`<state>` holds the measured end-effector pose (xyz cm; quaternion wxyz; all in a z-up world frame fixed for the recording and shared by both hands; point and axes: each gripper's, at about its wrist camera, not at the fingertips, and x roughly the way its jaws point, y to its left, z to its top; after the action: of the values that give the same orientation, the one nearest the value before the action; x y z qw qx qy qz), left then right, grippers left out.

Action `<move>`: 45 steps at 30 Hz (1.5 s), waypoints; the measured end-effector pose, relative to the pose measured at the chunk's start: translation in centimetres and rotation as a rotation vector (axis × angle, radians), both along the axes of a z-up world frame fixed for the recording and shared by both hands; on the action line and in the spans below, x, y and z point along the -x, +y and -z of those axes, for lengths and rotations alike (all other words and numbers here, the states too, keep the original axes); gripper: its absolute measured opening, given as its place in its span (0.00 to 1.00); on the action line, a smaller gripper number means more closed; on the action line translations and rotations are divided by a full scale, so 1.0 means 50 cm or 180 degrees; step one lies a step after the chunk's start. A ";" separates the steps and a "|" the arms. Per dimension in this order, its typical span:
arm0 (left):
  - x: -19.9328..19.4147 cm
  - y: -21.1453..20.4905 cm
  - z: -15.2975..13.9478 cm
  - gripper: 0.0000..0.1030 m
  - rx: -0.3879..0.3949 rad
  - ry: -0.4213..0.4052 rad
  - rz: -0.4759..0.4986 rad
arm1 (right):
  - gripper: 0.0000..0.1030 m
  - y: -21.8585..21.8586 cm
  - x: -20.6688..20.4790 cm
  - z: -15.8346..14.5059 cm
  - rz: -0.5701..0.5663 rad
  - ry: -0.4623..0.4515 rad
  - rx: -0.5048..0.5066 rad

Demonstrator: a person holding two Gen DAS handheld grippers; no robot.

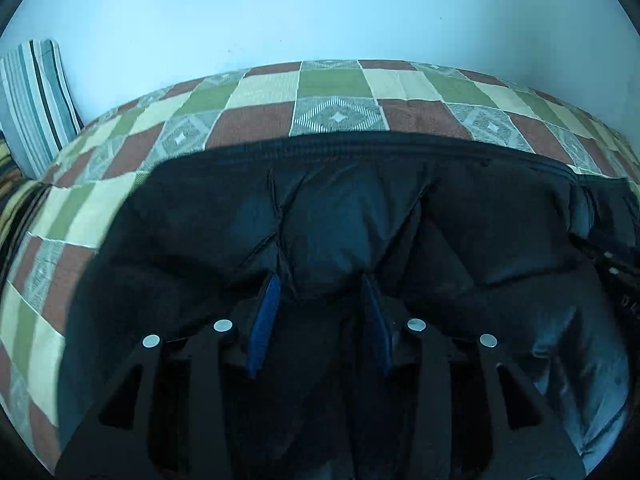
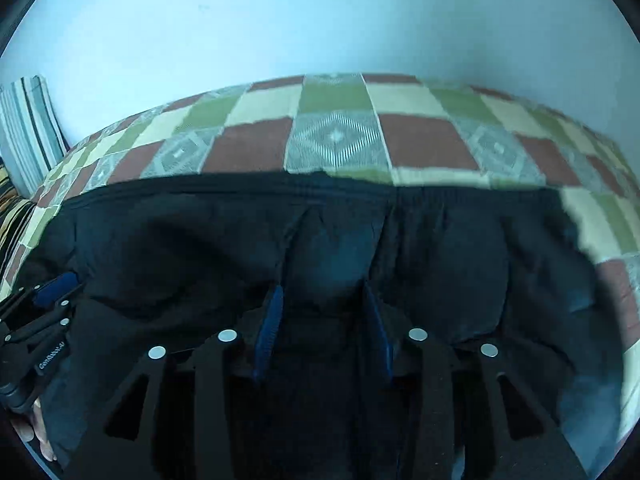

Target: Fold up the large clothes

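A black padded jacket lies spread over a checked bedspread, its ribbed hem running across the far side. My left gripper hovers low over the jacket with its blue pads apart; a soft bulge of the fabric shows between them, and they do not press on it. The right wrist view shows the same jacket on the bedspread. My right gripper stands open over it in the same way. At that view's left edge one blue pad of the left gripper shows, with fingers of a hand below.
A striped pillow leans against the pale wall at the bed's far left; it is also at the left in the right wrist view. Bare bedspread runs beyond the hem and at the left. A dark striped cloth sits at the left edge.
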<state>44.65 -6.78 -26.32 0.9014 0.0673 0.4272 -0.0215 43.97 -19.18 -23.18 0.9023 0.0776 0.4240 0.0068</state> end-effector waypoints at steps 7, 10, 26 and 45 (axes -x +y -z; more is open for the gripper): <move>-0.007 -0.006 0.040 0.42 -0.0010 -0.0063 0.0032 | 0.43 0.010 -0.004 0.039 0.0043 -0.0017 0.0058; -0.011 -0.013 0.053 0.42 -0.0065 -0.0077 0.0033 | 0.43 0.015 -0.004 0.048 0.0071 -0.0049 0.0106; -0.009 -0.013 0.023 0.61 -0.0133 -0.0045 -0.0011 | 0.49 0.014 0.004 0.027 0.0072 -0.0096 0.0075; 0.322 0.360 -0.062 0.89 0.1313 -0.0047 -0.0679 | 0.77 -0.307 0.353 -0.014 0.0715 -0.0026 -0.0395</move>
<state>28.55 11.24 -23.20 0.8963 -0.1638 0.4119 -0.0125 26.30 -34.52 -22.49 0.8926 0.1802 0.4077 -0.0678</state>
